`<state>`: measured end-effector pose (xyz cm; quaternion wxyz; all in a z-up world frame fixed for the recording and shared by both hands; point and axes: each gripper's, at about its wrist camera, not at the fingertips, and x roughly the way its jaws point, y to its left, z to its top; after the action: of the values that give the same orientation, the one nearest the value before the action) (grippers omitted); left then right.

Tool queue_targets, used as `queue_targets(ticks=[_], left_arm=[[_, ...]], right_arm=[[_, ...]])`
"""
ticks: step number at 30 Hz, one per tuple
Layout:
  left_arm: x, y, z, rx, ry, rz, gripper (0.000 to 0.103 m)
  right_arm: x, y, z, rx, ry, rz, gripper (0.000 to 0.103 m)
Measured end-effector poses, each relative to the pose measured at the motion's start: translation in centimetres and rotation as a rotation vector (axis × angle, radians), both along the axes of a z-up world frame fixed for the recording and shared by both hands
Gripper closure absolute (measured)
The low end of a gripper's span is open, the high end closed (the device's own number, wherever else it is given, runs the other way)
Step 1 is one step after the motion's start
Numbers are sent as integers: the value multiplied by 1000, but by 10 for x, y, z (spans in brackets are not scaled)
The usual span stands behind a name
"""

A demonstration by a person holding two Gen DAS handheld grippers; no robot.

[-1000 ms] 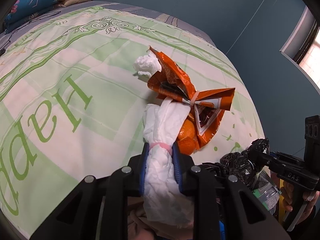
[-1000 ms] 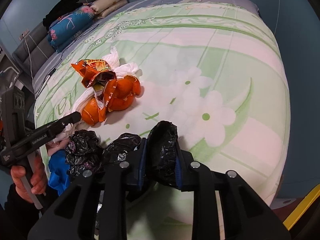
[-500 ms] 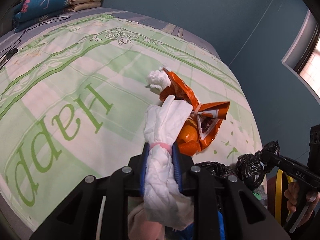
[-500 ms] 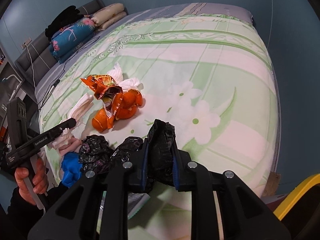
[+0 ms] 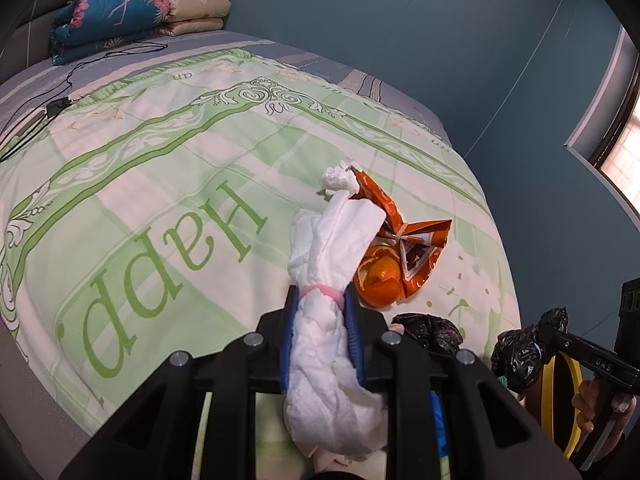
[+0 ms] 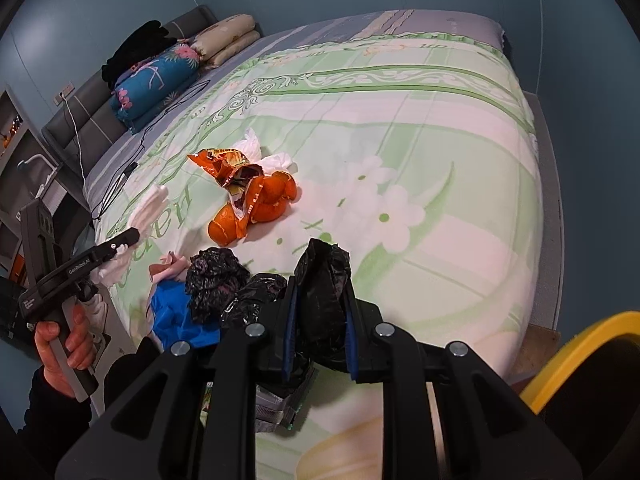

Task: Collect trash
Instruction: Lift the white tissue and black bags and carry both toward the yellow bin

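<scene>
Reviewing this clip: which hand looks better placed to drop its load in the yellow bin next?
Probably right. The right gripper, shut on the black bag, has the yellow bin close beside it; the left gripper holds white tissue, farther away.

A bed (image 6: 460, 152) fills most of both views, covered by a pale green and white bedspread (image 5: 168, 168) printed with green scroll borders, large green lettering and white flowers. At its head, a folded blue floral quilt (image 5: 116, 16) lies beside a stack of beige folded bedding (image 5: 198, 14), with a dark heap of black clothing (image 6: 136, 52) on top of the quilt. A grey headboard (image 6: 84, 120) runs behind them. A thin black cable (image 5: 60, 88) trails across the grey sheet near the pillows. The walls (image 5: 400, 20) are teal, and a window (image 5: 620, 152) shows daylight at the right edge
</scene>
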<state>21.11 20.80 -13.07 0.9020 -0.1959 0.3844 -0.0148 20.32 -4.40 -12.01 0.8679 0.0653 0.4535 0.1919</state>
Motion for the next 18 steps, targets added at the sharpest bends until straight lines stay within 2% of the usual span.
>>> queue_targets(ticks=[10, 18], left_arm=[[-14, -12, 19, 13, -37, -5, 83], [-23, -31, 36, 52, -72, -30, 83]], right_arm=[[-21, -34, 11, 6, -28, -48, 84], [-33, -60, 28, 27, -74, -93, 84]])
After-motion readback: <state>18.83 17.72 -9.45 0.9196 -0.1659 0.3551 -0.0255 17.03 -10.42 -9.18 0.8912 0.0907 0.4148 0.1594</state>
